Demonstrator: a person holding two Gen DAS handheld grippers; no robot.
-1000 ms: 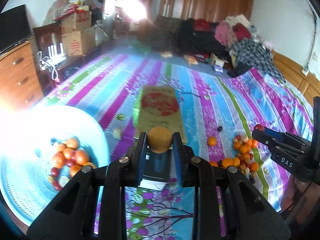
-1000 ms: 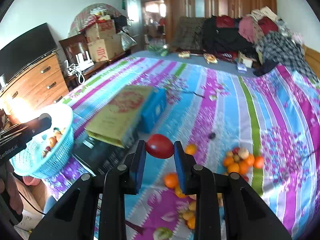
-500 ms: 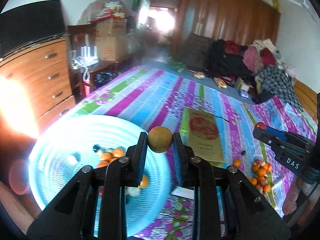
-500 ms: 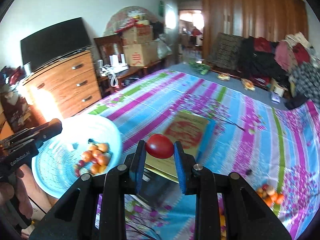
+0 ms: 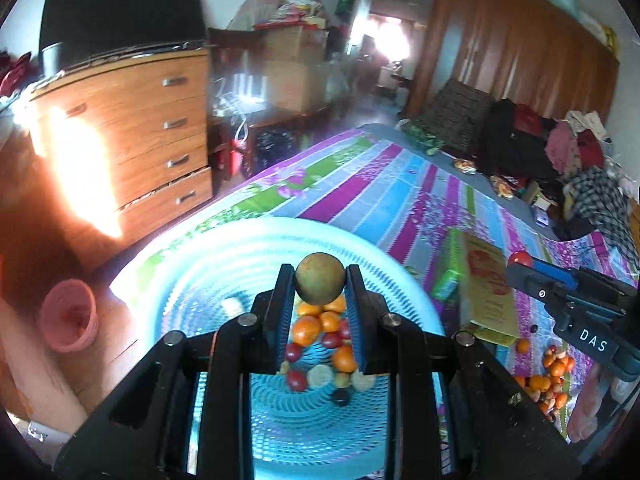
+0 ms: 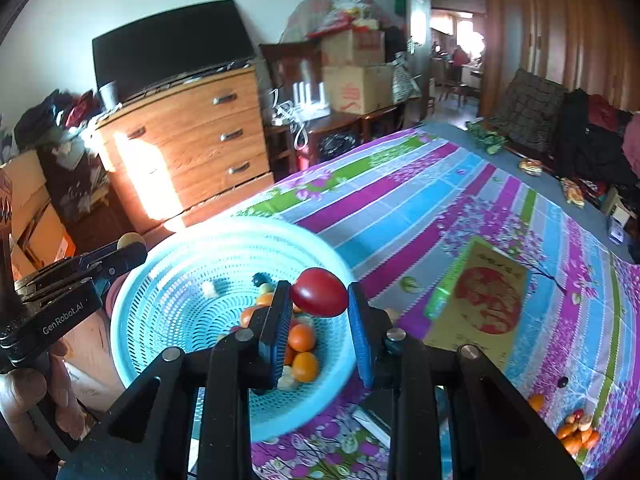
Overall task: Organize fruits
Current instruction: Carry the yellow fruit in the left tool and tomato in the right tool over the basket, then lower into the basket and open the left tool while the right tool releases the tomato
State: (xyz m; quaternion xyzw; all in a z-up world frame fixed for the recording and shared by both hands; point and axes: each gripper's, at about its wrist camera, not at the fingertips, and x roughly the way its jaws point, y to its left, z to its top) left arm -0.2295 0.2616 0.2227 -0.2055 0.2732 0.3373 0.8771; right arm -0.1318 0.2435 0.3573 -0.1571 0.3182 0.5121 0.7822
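Note:
My left gripper (image 5: 320, 280) is shut on a round brownish-green fruit (image 5: 320, 283) and holds it above the light-blue basket (image 5: 200, 264). The basket holds several oranges (image 5: 306, 330) and small red fruits. My right gripper (image 6: 319, 294) is shut on a red fruit (image 6: 319, 291) and holds it over the basket's right rim (image 6: 132, 364). Each gripper shows in the other's view: the right one (image 5: 560, 296), the left one (image 6: 72, 280). A pile of loose fruit (image 5: 544, 380) lies on the striped bedsheet to the right; it also shows in the right wrist view (image 6: 576, 432).
A flat yellow-and-red box (image 6: 476, 304) lies on the bedsheet right of the basket. A wooden dresser (image 6: 192, 148) with a TV stands at the left. A pink bin (image 5: 68, 316) is on the floor. Clothes are piled at the bed's far end (image 5: 560, 152).
Both grippers have swung left, away from the fruit pile, and now hang over the blue basket. Each still holds its fruit.

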